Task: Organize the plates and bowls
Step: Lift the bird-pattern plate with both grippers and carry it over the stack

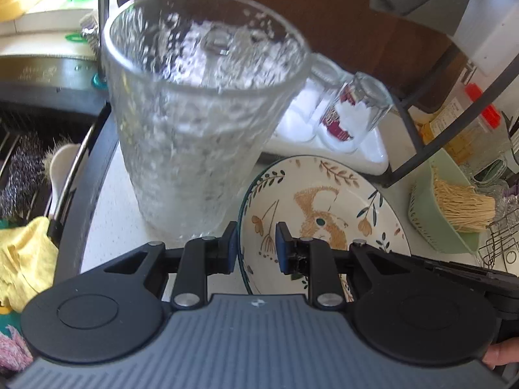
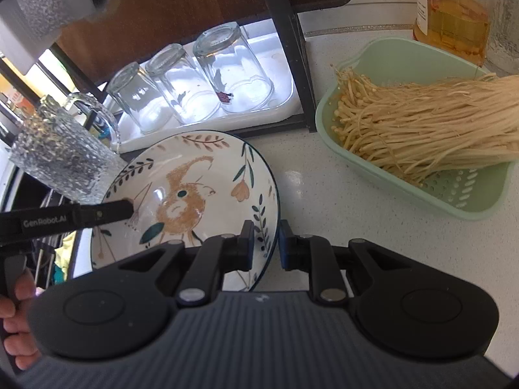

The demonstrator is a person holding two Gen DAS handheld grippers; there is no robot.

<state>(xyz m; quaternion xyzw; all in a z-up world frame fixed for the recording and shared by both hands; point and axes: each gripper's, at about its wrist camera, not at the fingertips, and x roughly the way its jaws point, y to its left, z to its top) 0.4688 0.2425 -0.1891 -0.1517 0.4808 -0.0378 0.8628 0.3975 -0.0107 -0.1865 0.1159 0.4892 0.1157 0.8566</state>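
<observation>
We found the white ceramic bowl painted with a tan squirrel and leaves (image 2: 194, 191) resting on the pale speckled countertop (image 2: 324, 194). Our right gripper (image 2: 266, 243) straddled its rim at about four o'clock, jaws closed on the edge. Our left gripper (image 1: 253, 246) straddled the opposite rim near nine o'clock, jaws apart, not yet pinching. The tall textured clear glass tumbler (image 1: 194, 113) stood just beside the bowl at ten o'clock; the mint-green colander of enoki mushrooms (image 2: 421, 136) sat at two o'clock.
</observation>
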